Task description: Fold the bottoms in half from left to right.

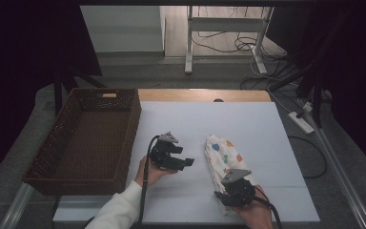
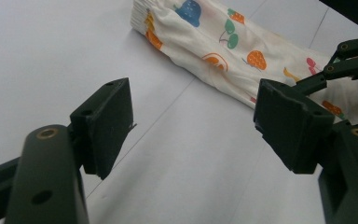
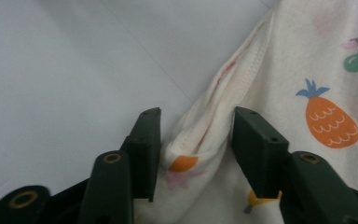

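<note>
My right gripper [image 3: 196, 135] is at the near end of the fruit-print garment [image 1: 224, 162], its jaws partly parted with a raised fold of the cream fabric between them. The fold bulges up between the pads, but I cannot say the pads are truly pinching it yet; it looks like a grasp being closed rather than one finished. My left gripper [image 2: 193, 126] hangs just left of the garment with jaws spread wide and nothing between them, pointed toward the garment's long edge.

The garment lies flat on the white sheet covering the table [image 1: 248, 119], folded into a long narrow strip running away from me, its far elastic hem well apart from both grippers. The wicker basket [image 1: 88, 138] stands to the left of the garment, beyond my left gripper, and nothing lies in it.

So I judge the work is early to middle: the strip is made, but a further fold or a lift into the basket remains, and the left gripper has yet to take hold.
</note>
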